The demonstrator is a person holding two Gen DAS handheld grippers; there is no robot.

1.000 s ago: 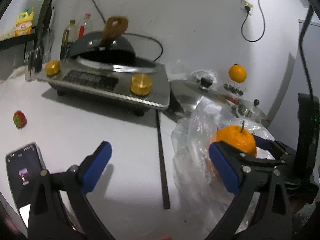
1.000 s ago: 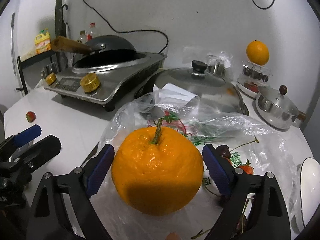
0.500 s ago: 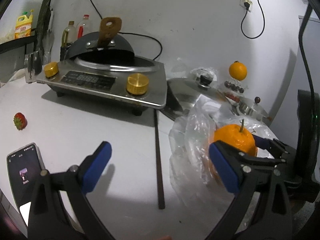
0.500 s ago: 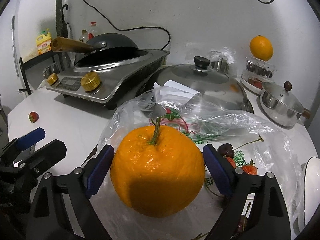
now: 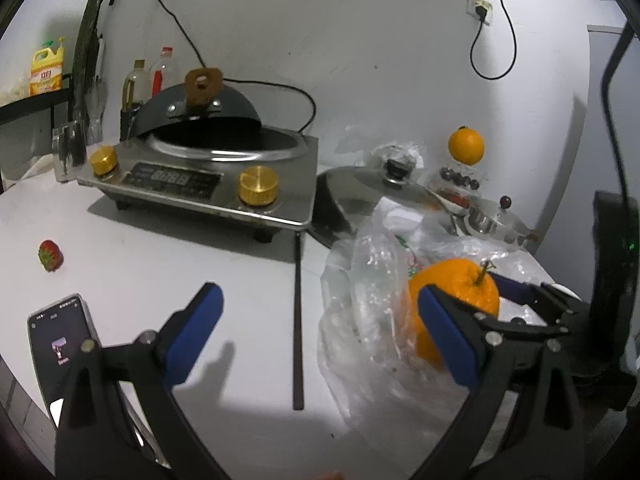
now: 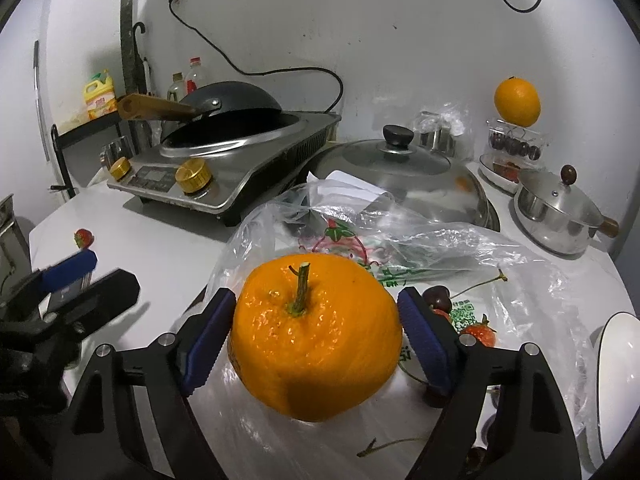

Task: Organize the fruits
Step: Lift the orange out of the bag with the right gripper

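A large orange (image 6: 316,332) with a short stem rests on a clear plastic bag (image 6: 400,240). My right gripper (image 6: 316,306) straddles it; its jaws are closing and the blue pads (image 6: 420,336) touch both sides of the fruit. The left wrist view shows that orange (image 5: 456,292) to the right of my left gripper (image 5: 320,328), which hangs open and empty over the white table (image 5: 160,248). A strawberry (image 5: 51,255) lies alone at the far left. Cherries (image 6: 438,296) and another strawberry (image 6: 478,330) lie on the bag. A second orange (image 6: 517,101) tops a tiered stand at the back.
An induction cooker with a wok (image 5: 200,176) stands at the back, a glass lid (image 6: 400,160) and a small steel pot (image 6: 556,216) to its right. A phone (image 5: 60,344) lies near the left edge, a dark stick (image 5: 298,320) mid-table, a white plate (image 6: 620,360) far right.
The right gripper's pads have drawn in from a clear gap to the sides of the orange. The left gripper has lifted and drifted a little, still open.
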